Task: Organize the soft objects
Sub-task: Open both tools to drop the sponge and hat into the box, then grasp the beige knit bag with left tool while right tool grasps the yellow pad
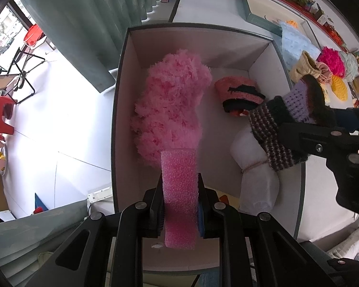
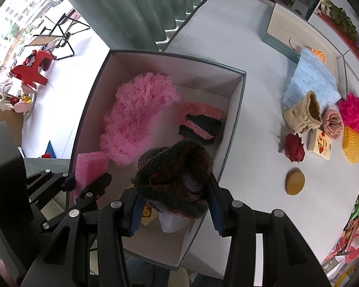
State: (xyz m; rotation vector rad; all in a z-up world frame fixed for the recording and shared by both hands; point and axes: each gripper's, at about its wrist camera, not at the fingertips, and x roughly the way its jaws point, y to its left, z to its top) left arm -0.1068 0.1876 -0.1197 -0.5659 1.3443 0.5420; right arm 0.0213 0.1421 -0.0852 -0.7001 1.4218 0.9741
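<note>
Over the grey box (image 2: 232, 110): L gripper (image 1: 179, 203) clamped tight on a pink foam strip (image 1: 178, 191), long axis running straight ahead toward the fluffy pink piece (image 1: 172, 105) w/ its far end just at the fluff. R gripper (image 2: 174, 205), jaws partly apart and pressing a dark knit bundle (image 2: 174, 174), hangs directly above the box's near-right part beside a white wrapped bundle (image 1: 253, 174). Judged next: both go straight down, R nearer the free floor.

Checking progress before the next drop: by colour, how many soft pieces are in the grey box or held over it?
Pink: 2, the fluffy piece and the held foam strip
Salmon and black: 1, the folded knit
White: 1, the tied bundle
Dark striped: 1, the held dark knit
Total: 5
</note>
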